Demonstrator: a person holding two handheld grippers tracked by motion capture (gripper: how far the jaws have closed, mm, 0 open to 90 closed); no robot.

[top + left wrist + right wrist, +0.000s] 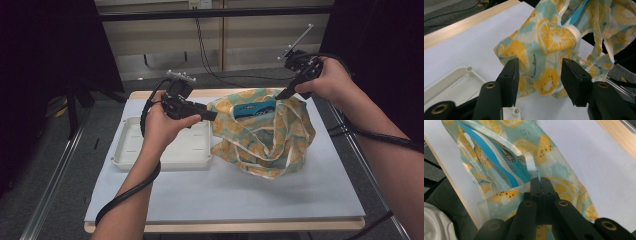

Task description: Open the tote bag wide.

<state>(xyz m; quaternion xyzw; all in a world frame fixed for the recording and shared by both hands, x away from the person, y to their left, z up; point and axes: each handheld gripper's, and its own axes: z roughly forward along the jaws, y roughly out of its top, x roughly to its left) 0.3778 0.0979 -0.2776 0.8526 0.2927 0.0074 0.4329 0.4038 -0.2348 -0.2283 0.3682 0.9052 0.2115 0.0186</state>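
Observation:
A cloth bag (265,135) printed with orange slices on teal stands right of centre on the table. A blue packet (255,109) shows in its mouth. My left gripper (212,116) hovers at the bag's left side. In the left gripper view it (540,66) stands open, and the bag's cloth (544,47) lies just beyond the gap, not pinched. At the bag's far right edge, my right gripper (282,95) holds the rim up. In the right gripper view it (540,180) is shut on a pale strip of the bag (554,152), with the blue packet (506,157) just beyond.
A white plastic tray (165,145) lies left of the bag, under my left hand; its corner (454,82) appears in the left gripper view. A white mat (225,195) covers the wooden table. Cables trail from both grippers.

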